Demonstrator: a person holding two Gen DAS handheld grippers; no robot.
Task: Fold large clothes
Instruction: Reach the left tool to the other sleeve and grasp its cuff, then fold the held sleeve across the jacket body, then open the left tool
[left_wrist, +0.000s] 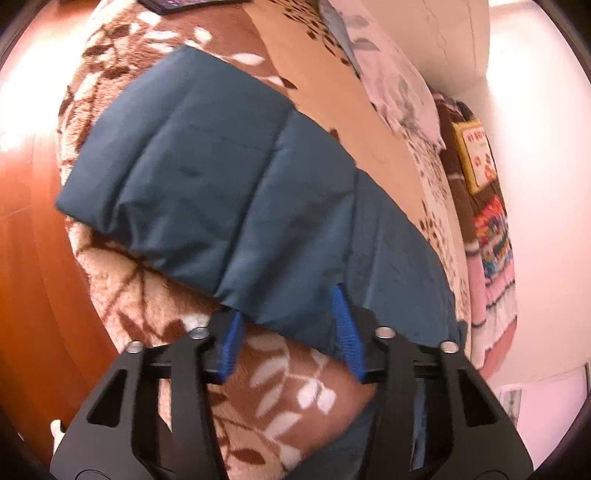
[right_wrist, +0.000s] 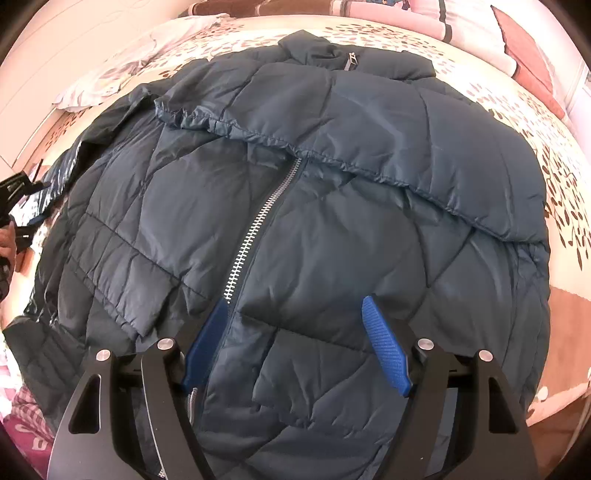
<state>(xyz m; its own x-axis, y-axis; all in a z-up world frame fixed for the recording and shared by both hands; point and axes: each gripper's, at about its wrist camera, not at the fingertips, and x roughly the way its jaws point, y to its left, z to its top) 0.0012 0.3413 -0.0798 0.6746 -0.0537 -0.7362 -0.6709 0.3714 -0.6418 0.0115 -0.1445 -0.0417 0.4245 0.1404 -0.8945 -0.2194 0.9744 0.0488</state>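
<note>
A dark teal puffer jacket (right_wrist: 332, 229) lies spread on the bed, front up, with its silver zipper (right_wrist: 255, 236) running down the middle and one sleeve folded across the chest. My right gripper (right_wrist: 295, 300) hovers open over the lower front, its blue fingers (right_wrist: 384, 347) either side of the zipper's end. In the left wrist view a quilted part of the jacket (left_wrist: 221, 177) lies over a brown floral blanket (left_wrist: 288, 387). My left gripper (left_wrist: 288, 301) has the jacket's edge at its fingertips with its jaws apart. That gripper also shows at the right view's left edge (right_wrist: 14, 199).
A leaf-print sheet (right_wrist: 561, 192) covers the bed. A pale pillow (left_wrist: 399, 85) lies at the headboard. Folded colourful blankets (left_wrist: 495, 240) are stacked beside the bed. Orange-brown wood (left_wrist: 33, 277) runs along the blanket's edge. A dark flat object (left_wrist: 177, 4) sits at the blanket's far end.
</note>
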